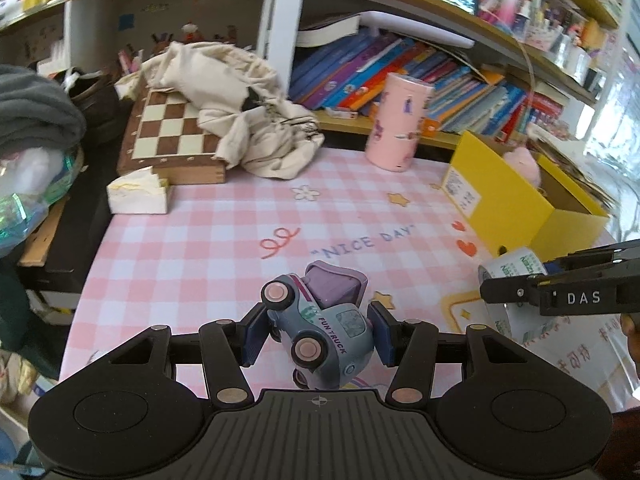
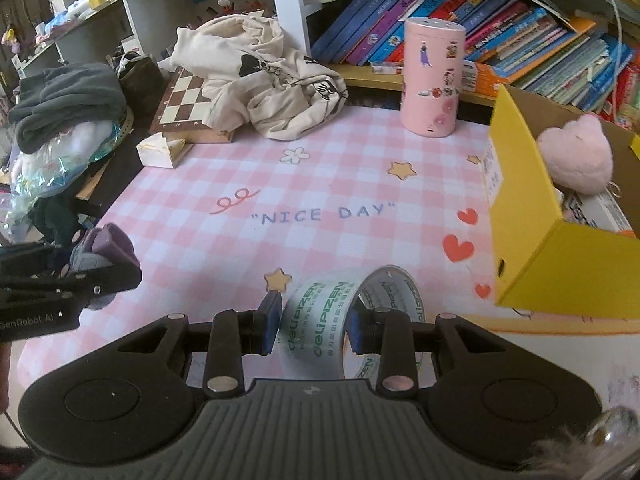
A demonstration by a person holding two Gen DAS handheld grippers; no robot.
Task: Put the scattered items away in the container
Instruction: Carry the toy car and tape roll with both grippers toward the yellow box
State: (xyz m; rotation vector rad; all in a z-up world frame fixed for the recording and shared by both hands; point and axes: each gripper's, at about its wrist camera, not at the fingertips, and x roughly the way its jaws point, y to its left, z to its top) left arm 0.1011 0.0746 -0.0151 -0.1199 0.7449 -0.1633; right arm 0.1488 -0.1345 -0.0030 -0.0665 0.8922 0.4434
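My left gripper is shut on a blue-grey toy truck with a purple back, held tilted over the pink checked mat. My right gripper is shut on a roll of clear tape with green print, one pad on its outside and one inside the ring. The yellow cardboard box stands open to the right and holds a pink plush. In the left wrist view the box is at the right, and the tape roll shows in the right gripper's fingers.
A pink cylinder tin stands at the back of the mat. A cream cloth lies over a chessboard box at back left. A white tissue pack and piled clothes sit left. Bookshelves line the back.
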